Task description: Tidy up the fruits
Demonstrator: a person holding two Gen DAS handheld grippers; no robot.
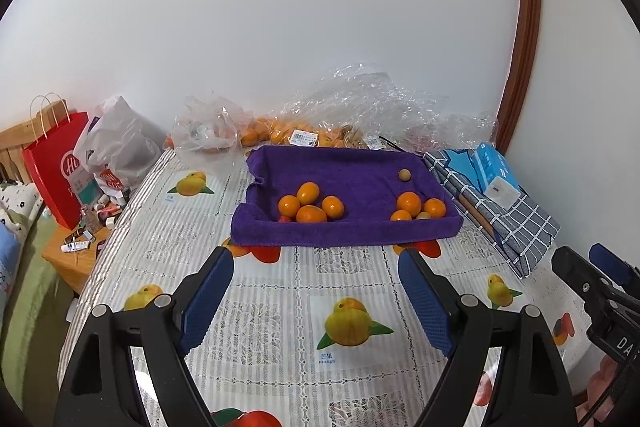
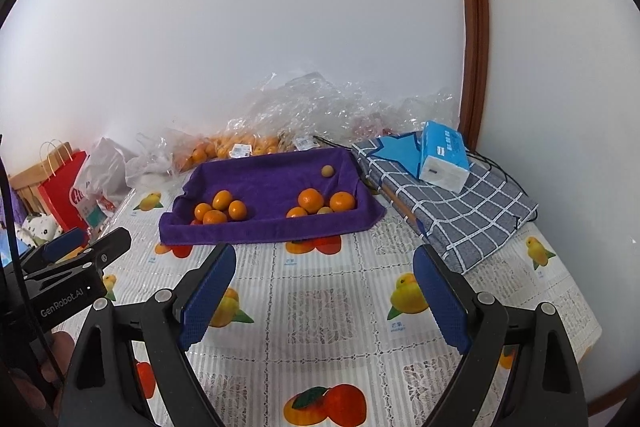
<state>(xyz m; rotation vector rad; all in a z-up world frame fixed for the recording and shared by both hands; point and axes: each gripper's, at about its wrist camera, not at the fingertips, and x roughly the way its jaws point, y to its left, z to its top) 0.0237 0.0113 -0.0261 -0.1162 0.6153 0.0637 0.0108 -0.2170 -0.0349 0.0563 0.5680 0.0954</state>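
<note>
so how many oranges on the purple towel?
7 oranges on the purple towel: four clustered left, three right. Two small tan fruits sit there too; a reddish bit by the left cluster may hide more.

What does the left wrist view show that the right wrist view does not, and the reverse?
Only the left wrist view shows the wooden side table with small bottles. Only the right wrist view shows the spotted plush toy. Both show the purple towel with oranges, the tissue pack, the red paper bag, and both open grippers: left gripper, right gripper.
</note>
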